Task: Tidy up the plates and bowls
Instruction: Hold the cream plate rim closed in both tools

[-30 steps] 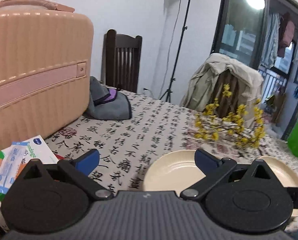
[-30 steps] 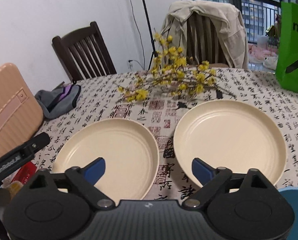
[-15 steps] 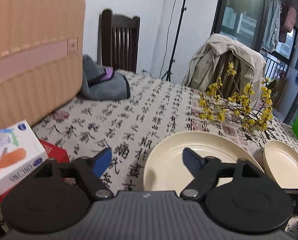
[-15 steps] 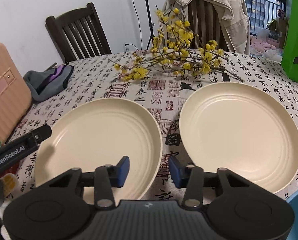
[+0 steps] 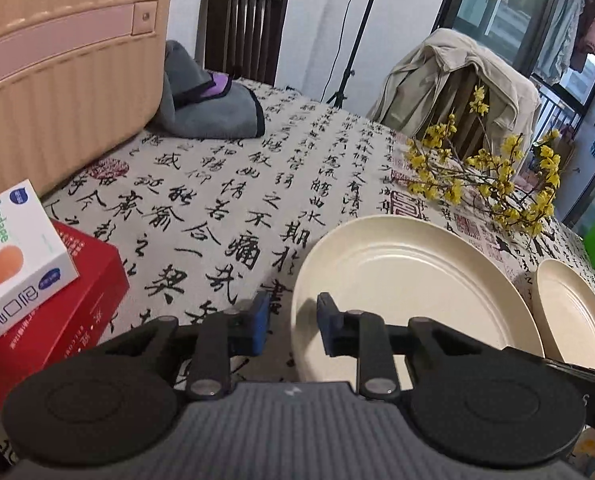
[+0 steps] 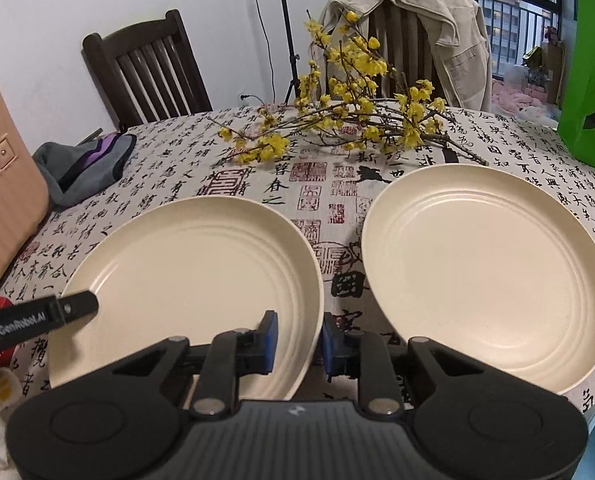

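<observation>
Left plate flat, both jaws straddling rim.

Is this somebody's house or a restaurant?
Most likely somebody's home, at a dining table. A jacket hangs over a chair, a pink suitcase sits on the tablecloth, and laundry hangs behind the window. Two cream plates lie side by side.
</observation>
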Tool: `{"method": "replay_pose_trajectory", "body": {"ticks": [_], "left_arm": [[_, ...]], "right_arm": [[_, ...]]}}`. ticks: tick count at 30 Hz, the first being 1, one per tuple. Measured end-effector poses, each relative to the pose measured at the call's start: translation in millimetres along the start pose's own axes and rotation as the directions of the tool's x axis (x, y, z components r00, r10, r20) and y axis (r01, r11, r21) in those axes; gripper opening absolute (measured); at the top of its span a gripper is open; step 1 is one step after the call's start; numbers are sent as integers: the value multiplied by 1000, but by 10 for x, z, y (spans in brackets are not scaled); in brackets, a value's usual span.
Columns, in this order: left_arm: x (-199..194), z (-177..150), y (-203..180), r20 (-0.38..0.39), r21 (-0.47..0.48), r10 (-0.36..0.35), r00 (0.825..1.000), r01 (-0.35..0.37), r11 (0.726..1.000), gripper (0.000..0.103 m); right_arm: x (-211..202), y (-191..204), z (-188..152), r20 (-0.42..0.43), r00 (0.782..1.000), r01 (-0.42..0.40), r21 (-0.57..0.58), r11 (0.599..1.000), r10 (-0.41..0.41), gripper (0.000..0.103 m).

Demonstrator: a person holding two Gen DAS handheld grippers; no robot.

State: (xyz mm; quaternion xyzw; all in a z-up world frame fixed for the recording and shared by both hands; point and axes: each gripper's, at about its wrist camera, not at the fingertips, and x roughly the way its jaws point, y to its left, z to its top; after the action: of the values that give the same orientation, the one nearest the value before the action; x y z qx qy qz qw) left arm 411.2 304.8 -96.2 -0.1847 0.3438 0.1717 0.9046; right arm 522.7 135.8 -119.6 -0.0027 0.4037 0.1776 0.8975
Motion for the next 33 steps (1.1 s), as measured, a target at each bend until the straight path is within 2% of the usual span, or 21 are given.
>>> {"method": "replay_pose_trajectory", "body": {"ticks": [2,10,19,24,33], "left_arm": [[-4,-6,-26,-4,12,-15,1000,15,1000,14],[-8,-31,-83,12,46,6,1000,-6,999,15],[-6,-37,-102,21,65,18,1000,-19,998,16],[1,-43,-118,33,80,23,999,-26,996,16],[-91,-62,-199,81,126,44,996,-54,991,15]], "right_arm": [[-7,15,-22,14,1000,8,-4,1000,-8,22],[-10,58,-117,73,996,39,26,999,-41,22],[8,-2,-77,46,999,9,32,999,-10,22],[6,49,-93,59,998,25,4,1000,-25,22],[-29,-22,-104,79,997,8,23,1000,-10,16]]}}
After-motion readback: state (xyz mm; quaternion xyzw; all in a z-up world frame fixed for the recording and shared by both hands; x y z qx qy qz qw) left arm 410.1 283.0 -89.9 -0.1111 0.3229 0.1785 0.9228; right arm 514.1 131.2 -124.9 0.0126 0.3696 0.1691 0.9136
